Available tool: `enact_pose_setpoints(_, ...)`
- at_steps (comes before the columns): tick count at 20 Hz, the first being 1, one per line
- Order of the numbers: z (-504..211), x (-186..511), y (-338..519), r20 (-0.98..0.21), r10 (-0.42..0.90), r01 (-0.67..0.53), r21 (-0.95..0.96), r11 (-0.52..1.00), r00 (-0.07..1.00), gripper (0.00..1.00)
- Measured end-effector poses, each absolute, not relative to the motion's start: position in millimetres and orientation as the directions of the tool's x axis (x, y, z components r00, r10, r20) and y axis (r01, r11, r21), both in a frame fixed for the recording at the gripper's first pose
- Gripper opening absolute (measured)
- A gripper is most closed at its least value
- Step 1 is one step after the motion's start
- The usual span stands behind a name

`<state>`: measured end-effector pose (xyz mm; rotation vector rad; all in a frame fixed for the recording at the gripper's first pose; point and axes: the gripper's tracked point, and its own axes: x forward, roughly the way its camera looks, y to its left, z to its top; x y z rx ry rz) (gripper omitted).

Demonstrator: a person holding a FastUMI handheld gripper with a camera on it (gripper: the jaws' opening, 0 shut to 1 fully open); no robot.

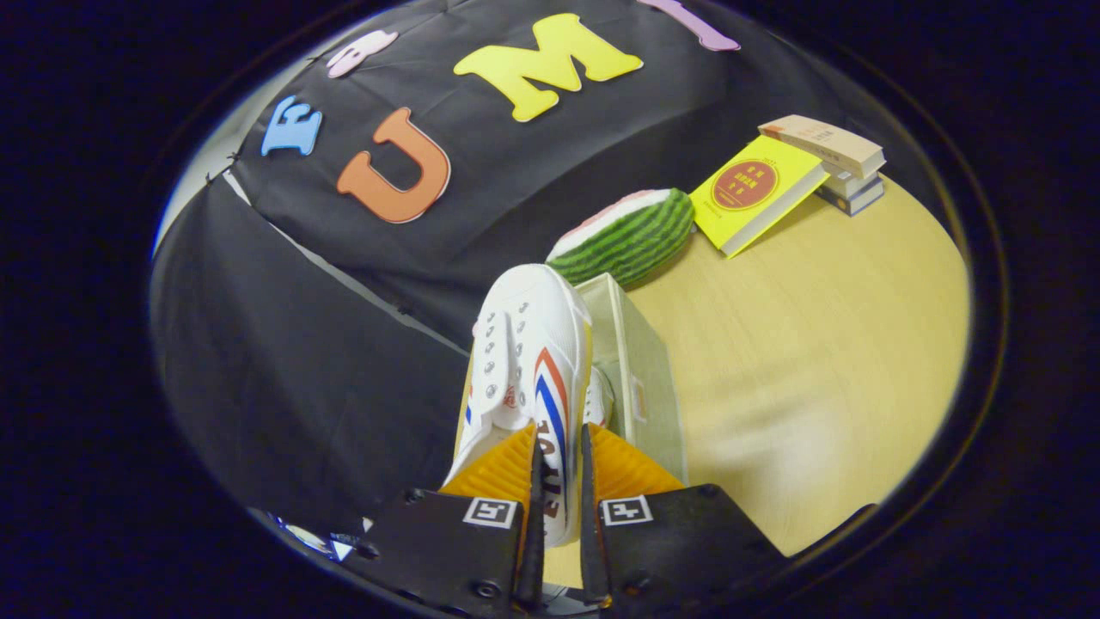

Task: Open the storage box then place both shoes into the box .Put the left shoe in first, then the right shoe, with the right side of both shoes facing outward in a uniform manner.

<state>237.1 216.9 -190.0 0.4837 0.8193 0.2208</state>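
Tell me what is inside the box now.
Part of a second white shoe shows inside the box, beside the shoe clamped in the hand-held gripper. That held shoe and the box wall cover the rest of the inside.

This looks like a recording booth made up as a home corner: black cloth wall (pixel 284 361) hangs behind a light wooden table (pixel 799 361), with stacked books (pixel 846 163) and a watermelon-shaped cushion (pixel 632 236) at the far side.
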Motion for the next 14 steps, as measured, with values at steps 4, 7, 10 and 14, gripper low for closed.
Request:
enact_pose_setpoints(4,-204.2,244.9,218.5,-0.626,0.311,0.017,0.461,0.887,0.715,0.23)
enact_pose_setpoints(7,-209.5,248.1,216.4,-0.607,0.279,0.028,0.446,0.895,0.744,0.24)
enact_pose_setpoints(10,-185.6,246.5,210.2,-0.478,0.269,-0.036,0.442,0.896,0.836,0.63)
enact_pose_setpoints(14,-189.5,235.9,204.4,-0.456,0.233,-0.047,0.384,0.922,0.859,1.00)
